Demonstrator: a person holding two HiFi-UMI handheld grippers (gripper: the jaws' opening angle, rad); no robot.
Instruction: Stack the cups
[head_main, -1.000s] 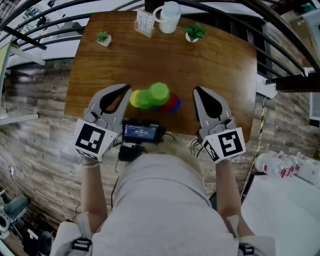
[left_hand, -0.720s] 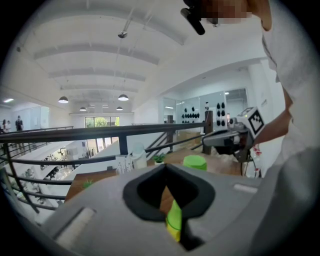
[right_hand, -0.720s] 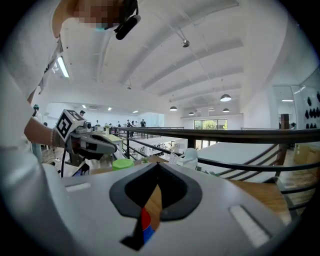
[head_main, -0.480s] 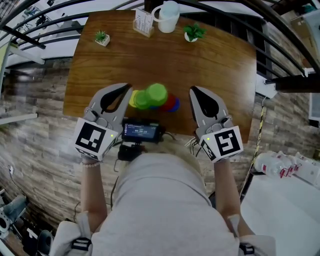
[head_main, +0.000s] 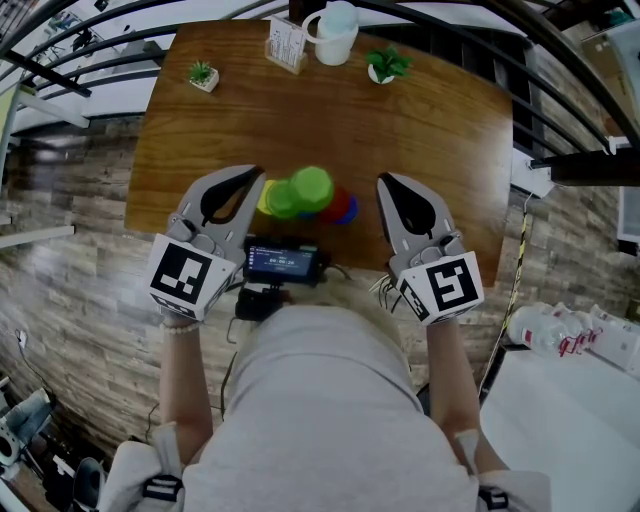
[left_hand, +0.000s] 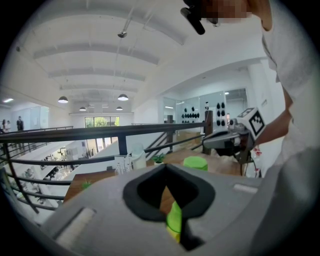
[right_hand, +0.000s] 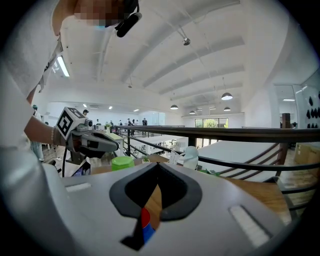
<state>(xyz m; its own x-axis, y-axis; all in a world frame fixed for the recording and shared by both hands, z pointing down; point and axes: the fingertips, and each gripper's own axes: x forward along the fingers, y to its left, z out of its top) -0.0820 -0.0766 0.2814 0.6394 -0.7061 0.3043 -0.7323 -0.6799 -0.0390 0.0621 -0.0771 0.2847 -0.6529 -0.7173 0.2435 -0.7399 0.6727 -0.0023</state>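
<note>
While both hand-held grey grippers hover at the near edge of the brown wooden table (head_main: 430, 120), the left gripper (head_main: 253, 178) and the right gripper (head_main: 384, 182) each have their jaws pressed together on nothing. Between them on the table sit the green plastic cups (head_main: 312, 186), with a yellow cup (head_main: 266, 198) at their left and a red cup (head_main: 344, 205) and a blue cup (head_main: 352, 212) at their right.
</note>
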